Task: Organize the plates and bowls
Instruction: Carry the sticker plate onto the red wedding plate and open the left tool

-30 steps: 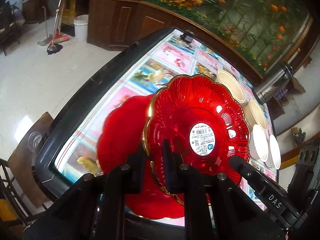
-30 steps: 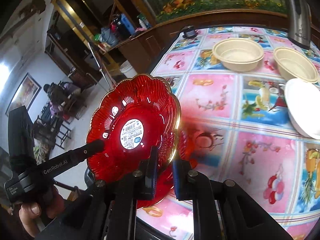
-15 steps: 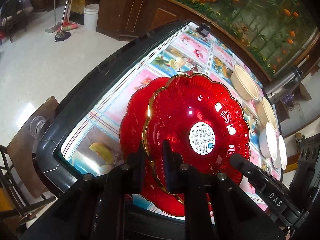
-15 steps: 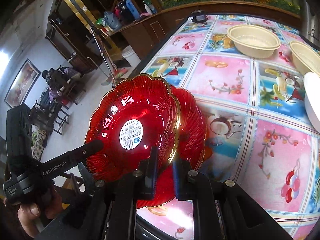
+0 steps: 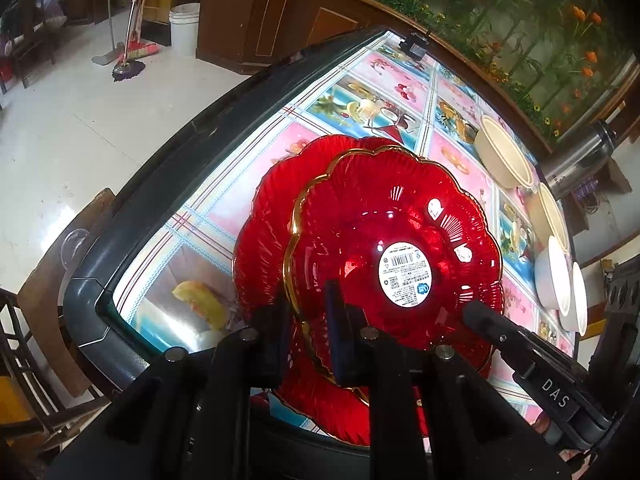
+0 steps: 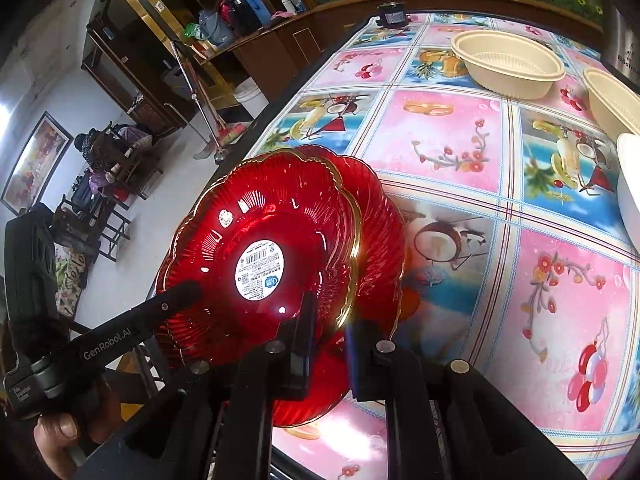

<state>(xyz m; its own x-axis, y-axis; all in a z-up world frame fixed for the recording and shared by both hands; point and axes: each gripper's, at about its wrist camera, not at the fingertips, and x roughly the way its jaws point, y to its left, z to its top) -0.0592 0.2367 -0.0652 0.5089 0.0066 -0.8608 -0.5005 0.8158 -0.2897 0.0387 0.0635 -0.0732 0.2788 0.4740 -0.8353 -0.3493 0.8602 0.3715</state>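
From the left wrist view, the left gripper (image 5: pixel 306 322) has its jaws nipped tight on the gold-trimmed rim of a red scalloped plate (image 5: pixel 384 216), which carries a white barcode sticker (image 5: pixel 406 274) near its middle. That plate sits tilted above a second red plate (image 5: pixel 264 236) lying on the counter (image 5: pixel 224 216), whose cloth is printed with fruit and flower squares. At lower right the right gripper (image 5: pixel 476 312) reaches in to the same held plate's opposite rim. Farther along the counter stand a cream bowl (image 5: pixel 504 156), another cream bowl (image 5: pixel 554 216) and two white bowls (image 5: pixel 554 276), with a steel flask (image 5: pixel 576 160) beyond.

Seen from the right wrist view, the right gripper (image 6: pixel 328 320) is likewise closed narrow on the red scalloped plate (image 6: pixel 280 208) at its near rim. The second red plate (image 6: pixel 380 236) shows underneath, close to the counter (image 6: pixel 440 144) edge. The left gripper (image 6: pixel 188 290) meets the plate's far side, with a hand (image 6: pixel 60 436) beneath it. A cream bowl (image 6: pixel 508 64) sits at the far end, another (image 6: pixel 612 100) beside it.
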